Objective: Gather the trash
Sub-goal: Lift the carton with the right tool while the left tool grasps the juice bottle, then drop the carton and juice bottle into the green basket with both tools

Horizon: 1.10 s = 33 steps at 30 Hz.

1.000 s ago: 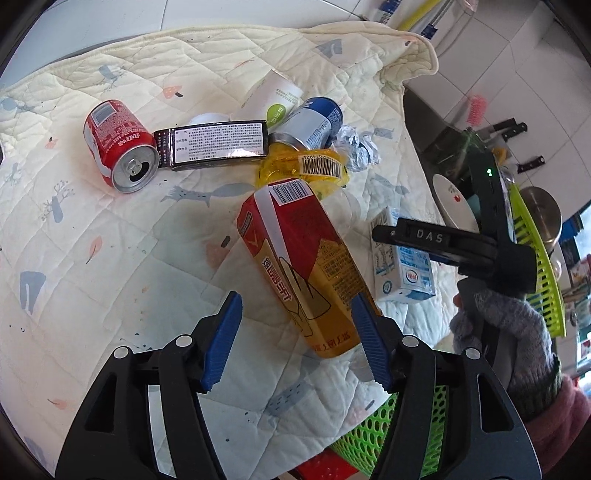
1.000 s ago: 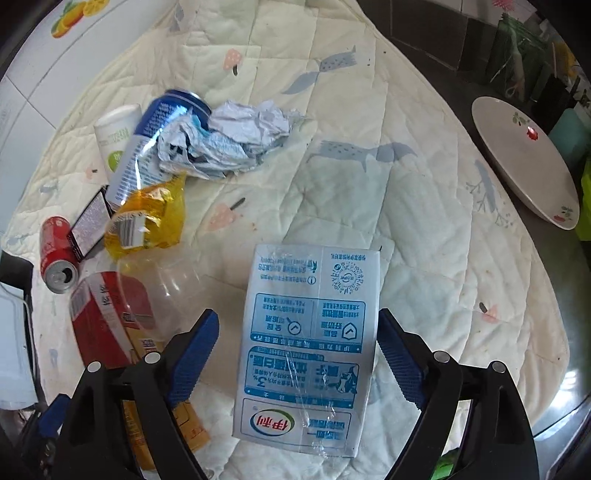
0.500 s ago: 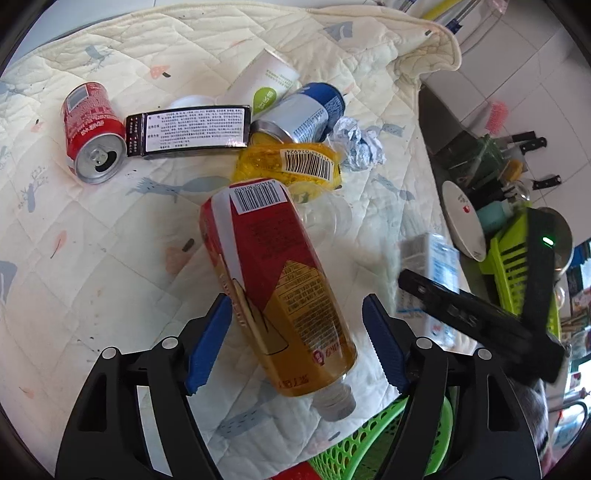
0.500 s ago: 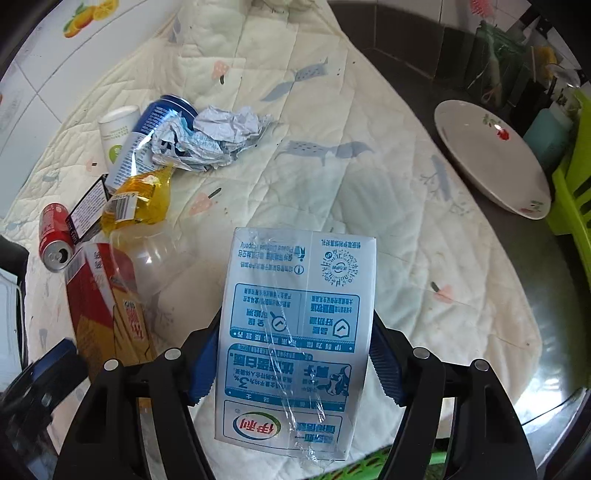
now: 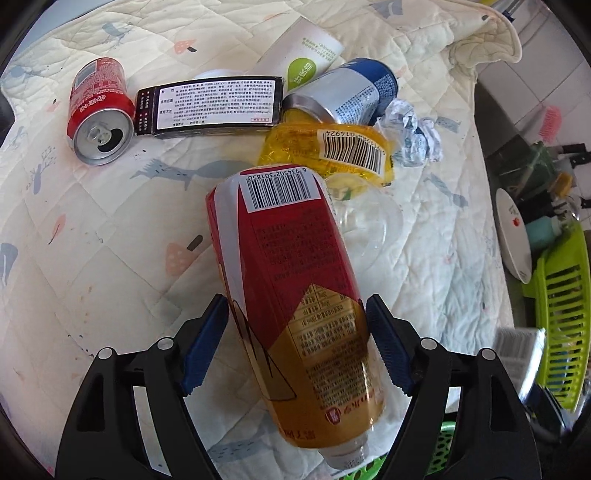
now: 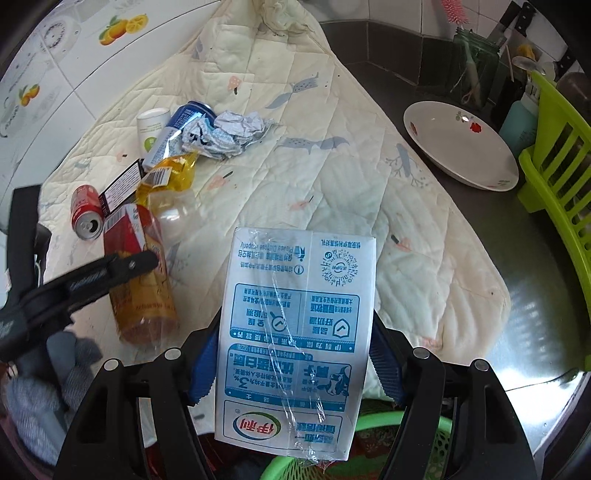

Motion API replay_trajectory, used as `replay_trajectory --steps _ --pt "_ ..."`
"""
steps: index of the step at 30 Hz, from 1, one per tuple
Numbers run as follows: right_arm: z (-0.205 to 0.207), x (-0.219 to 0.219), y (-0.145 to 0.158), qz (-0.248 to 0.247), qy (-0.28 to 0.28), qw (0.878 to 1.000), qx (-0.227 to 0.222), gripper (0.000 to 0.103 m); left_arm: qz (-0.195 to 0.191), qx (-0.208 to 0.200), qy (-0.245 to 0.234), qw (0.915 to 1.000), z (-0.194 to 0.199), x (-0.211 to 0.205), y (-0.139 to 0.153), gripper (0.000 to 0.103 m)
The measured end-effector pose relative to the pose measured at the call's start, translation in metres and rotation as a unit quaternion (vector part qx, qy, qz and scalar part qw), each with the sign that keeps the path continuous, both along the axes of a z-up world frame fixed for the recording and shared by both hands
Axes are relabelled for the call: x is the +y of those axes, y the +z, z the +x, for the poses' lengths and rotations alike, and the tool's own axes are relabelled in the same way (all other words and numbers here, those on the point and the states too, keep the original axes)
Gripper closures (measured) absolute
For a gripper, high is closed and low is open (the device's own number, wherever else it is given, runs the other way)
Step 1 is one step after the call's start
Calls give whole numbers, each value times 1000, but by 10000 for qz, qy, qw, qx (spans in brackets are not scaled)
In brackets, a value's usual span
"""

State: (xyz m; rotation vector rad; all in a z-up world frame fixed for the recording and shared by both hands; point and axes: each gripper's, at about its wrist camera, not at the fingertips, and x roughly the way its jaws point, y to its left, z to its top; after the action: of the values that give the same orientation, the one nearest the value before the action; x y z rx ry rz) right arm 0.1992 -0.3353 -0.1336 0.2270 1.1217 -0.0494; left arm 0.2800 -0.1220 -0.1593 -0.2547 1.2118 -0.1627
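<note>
from the left wrist we see our left gripper, jaws opening, astride a red-and-gold plastic bottle, glossy and cylindrical, lying on the quilted cloth. from the right wrist, our right gripper clamps a flat, shiny white-and-blue milk carton above the green mesh basket.

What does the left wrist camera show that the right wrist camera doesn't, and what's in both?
Left wrist only: the barcode end of the red-and-gold plastic bottle between the opening left tool.
Right wrist only: the right tool shut on a blue-and-white milk carton, and tiles with orange fruit decals.
Both: red soda can, crumpled paper, white plate.
</note>
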Motion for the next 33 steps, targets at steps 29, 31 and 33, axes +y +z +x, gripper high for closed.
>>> replay_trajectory --steps 29,31,33 --pt "-109 4 -20 -194 315 9993 66 35 -416 -535 -387 9970 -44 37 31 31" --pt "-118 1 -28 -200 298 9993 144 35 -475 -596 -403 9963 -52 42 37 34" --pt "-129 -3 -37 -195 241 9992 240 35 -504 -693 -428 9954 -59 46 43 34"
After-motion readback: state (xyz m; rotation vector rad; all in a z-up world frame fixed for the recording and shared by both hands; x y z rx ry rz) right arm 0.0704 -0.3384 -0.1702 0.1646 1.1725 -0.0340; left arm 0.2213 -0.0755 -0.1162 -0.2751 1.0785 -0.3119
